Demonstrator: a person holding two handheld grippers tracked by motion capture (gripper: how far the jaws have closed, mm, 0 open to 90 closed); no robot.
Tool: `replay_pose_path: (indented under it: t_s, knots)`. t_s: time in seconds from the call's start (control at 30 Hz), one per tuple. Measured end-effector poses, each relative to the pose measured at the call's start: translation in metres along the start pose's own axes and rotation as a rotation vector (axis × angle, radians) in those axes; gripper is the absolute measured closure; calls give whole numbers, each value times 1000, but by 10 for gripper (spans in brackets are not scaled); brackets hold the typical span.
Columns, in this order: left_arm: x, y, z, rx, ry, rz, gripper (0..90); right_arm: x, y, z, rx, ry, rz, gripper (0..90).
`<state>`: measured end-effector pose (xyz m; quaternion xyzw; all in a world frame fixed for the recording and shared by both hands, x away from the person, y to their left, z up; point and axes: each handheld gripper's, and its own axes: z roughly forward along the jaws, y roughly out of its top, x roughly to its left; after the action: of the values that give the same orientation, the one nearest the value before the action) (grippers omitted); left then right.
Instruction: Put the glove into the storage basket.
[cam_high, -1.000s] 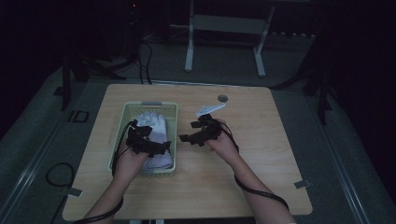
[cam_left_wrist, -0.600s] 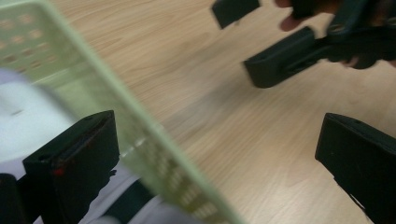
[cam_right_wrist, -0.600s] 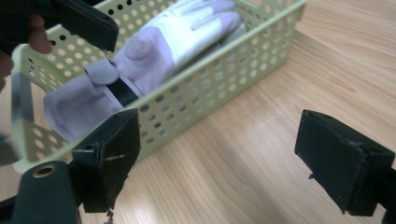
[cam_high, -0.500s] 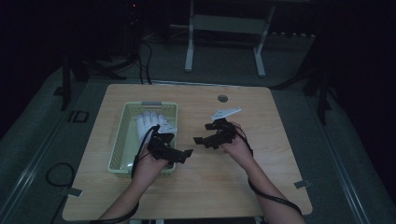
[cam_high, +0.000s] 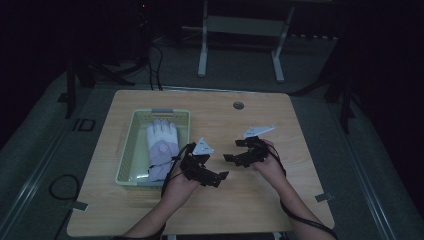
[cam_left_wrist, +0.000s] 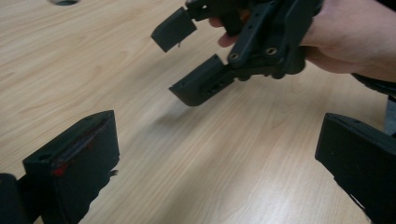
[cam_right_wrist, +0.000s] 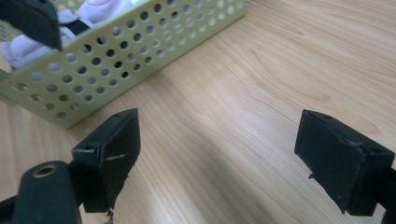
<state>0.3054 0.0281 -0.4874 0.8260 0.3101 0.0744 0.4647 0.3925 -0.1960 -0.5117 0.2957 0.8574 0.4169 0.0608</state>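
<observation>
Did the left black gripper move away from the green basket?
Yes. The left gripper has pulled out of the pale green perforated basket and now sits over bare table to its right.

One basket (cam_high: 131, 145), one white glove (cam_high: 161, 145); two tools, one table (cam_high: 280, 210)

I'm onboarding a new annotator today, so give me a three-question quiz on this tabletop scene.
1. True or false: the left gripper holds the white glove.
2. Where does the glove lie? A) on bare table B) in the pale green perforated basket C) between the right gripper's jaws
3. Fill in: both grippers' jaws stand ____ over the wooden table.

Key: 1 false; 2 B; 3 open.
</observation>
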Motion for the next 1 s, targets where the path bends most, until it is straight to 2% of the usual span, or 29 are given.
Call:
replay_pose_path:
  t_s: [0.17, 0.27, 0.6, 0.67, 0.8, 1.0]
  knots:
    - [-4, -3, 18, 38, -40, -1, 0, -5, -12, -5, 10, -8, -8, 140]
    - [-8, -5, 25, 57, -46, 18, 0, -6, -21, -7, 21, -14, -7, 140]
    - [-19, -17, 48, 59, -96, 40, 0, -13, -48, -15, 36, -34, 19, 140]
    - [-20, -21, 54, 52, -137, 41, 0, -15, -52, -17, 32, -36, 27, 141]
    - [-21, -28, 64, 77, -143, 59, 0, -18, -61, -19, 27, -36, 45, 140]
    - [-22, -34, 69, 79, -156, 62, 0, -20, -72, -24, 24, -47, 32, 140]
